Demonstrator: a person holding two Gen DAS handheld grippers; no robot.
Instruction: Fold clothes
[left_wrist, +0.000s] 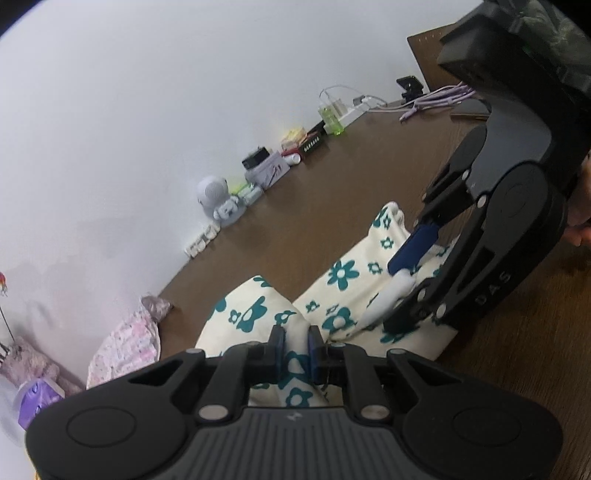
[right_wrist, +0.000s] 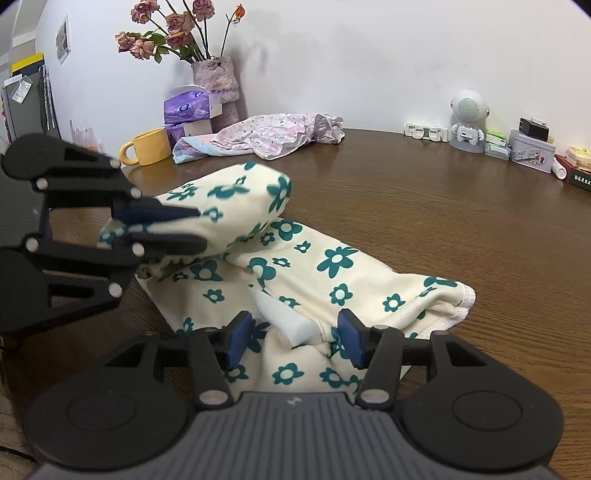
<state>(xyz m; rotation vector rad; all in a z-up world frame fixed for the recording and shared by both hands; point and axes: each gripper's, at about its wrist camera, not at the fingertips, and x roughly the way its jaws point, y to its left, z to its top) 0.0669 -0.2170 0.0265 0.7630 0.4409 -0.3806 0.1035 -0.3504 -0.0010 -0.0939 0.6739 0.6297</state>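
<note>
1. I see a cream garment printed with teal flowers
2. My grippers' pads are dark blue on black linkages
3. The table is dark brown woodgrain
4. A yellow mug sits by purple tissue packs

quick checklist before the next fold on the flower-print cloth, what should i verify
1. Left hand-held gripper grips the cream flower-print cloth: ok, its pads are shut on a raised fold.
2. Right hand-held gripper free of the cloth: ok, its jaws stand open around a white edge strip without pressing it.
3. Lifted part laid flat: not ok, it is still bunched and held off the table.
4. Fold path free of the pink garment and yellow mug: ok, both lie apart toward the wall.
5. Far hem aligned: cannot tell, it looks rumpled.
</note>
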